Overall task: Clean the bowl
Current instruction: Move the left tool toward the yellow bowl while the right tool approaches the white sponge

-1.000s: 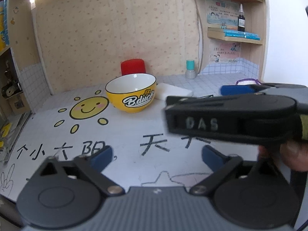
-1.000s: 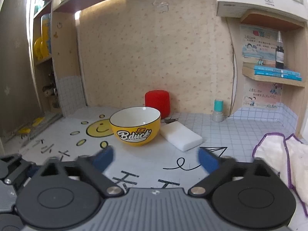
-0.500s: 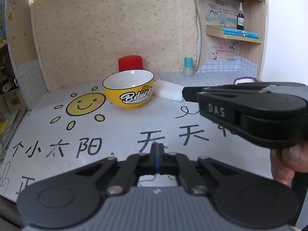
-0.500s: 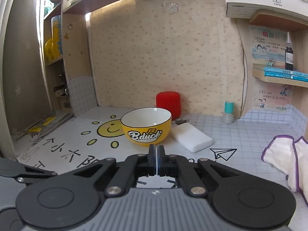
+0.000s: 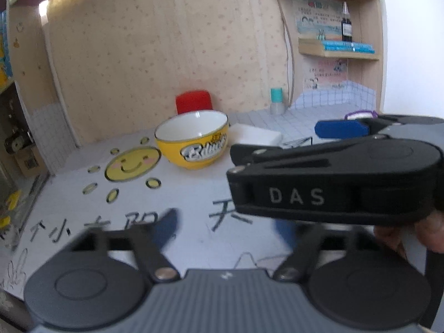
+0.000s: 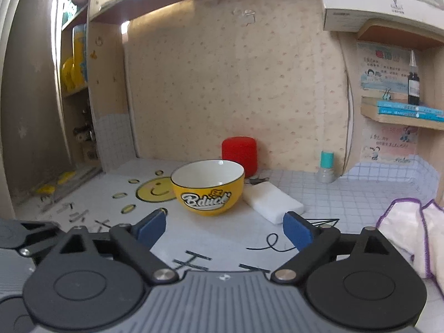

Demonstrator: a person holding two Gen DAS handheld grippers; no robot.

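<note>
A yellow bowl [image 5: 194, 149] [image 6: 208, 194] with a white inside and "Bduck" lettering stands upright on the printed tabletop, well ahead of both grippers. A white sponge block [image 5: 258, 137] [image 6: 273, 201] lies just right of it. My left gripper [image 5: 226, 229] hangs low over the table, its jaws opening, with nothing between them. My right gripper [image 6: 224, 227] is also opening and holds nothing; the bowl shows beyond the gap. In the left wrist view the right gripper's black body [image 5: 333, 183] crosses the right side, held by a hand [image 5: 427, 233].
A red cup [image 6: 240, 154] stands behind the bowl against the wall. A small teal-capped bottle [image 6: 327, 168] sits at the back right. A white cloth with purple edging [image 6: 410, 230] lies at the right. Shelves flank both sides.
Both grippers went from partly open to fully shut, and now stand wide again. Neither hand has shifted; the bowl and sponge have not moved.
</note>
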